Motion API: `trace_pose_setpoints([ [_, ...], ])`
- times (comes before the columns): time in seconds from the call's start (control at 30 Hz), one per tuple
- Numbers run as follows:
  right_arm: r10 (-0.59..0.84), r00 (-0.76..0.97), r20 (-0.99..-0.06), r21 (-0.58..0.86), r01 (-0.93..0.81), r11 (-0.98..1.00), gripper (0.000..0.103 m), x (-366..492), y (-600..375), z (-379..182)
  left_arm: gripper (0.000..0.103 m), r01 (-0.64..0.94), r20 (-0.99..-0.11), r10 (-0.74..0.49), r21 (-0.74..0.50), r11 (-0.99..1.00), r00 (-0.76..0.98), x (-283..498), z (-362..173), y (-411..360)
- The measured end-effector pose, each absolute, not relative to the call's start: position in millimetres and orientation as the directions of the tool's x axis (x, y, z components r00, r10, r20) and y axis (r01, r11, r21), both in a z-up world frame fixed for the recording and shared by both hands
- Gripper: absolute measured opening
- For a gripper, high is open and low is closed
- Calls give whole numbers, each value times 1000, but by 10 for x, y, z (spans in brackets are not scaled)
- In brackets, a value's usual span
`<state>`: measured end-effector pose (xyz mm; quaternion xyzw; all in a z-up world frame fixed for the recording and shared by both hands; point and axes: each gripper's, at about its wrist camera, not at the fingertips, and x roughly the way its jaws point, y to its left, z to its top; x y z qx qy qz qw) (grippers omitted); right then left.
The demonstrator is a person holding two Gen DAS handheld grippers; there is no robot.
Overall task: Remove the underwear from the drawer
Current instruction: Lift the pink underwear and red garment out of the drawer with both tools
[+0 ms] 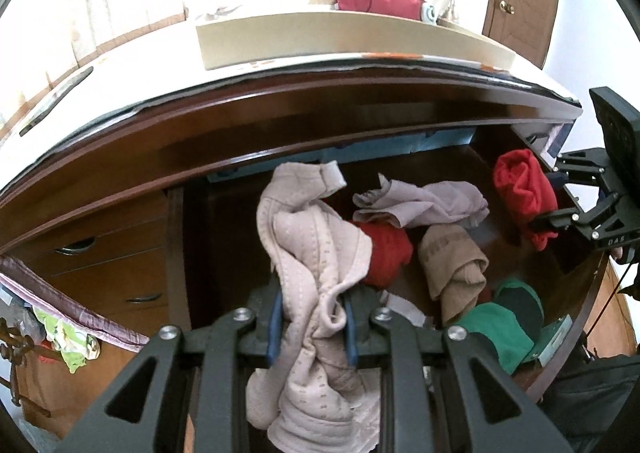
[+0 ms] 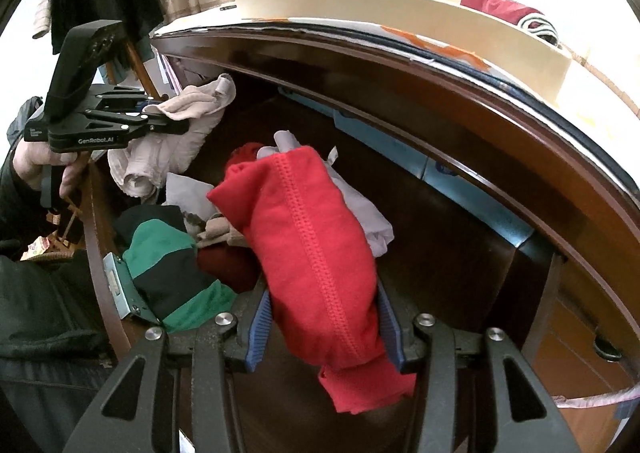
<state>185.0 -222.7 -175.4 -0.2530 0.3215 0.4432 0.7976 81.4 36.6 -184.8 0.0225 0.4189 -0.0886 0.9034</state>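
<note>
Beige underwear (image 1: 312,273) pinched in left fingers (image 1: 274,317), red underwear (image 2: 312,253) in right fingers (image 2: 260,321), both angled downward.

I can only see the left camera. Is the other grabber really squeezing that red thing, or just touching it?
Observer: Squeezing. The right camera shows the right gripper with its blue pads pressed on both sides of the red underwear.
Operator: Does any of it poke out?
Observer: Yes, a crumpled red end sticks out past the pads, toward the camera.
Operator: Who holds my grabber?
Observer: A hand grips the handle below the left gripper, the one pinching the beige underwear.
</note>
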Motion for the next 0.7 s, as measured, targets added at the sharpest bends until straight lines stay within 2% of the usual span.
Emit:
trace_pose_setpoints([
  [0.7, 598, 440, -670, -137, -865, 484, 49, 1771, -2388, -1724, 22, 157, -681, -152, -55, 986, 716, 696, -1729, 406],
])
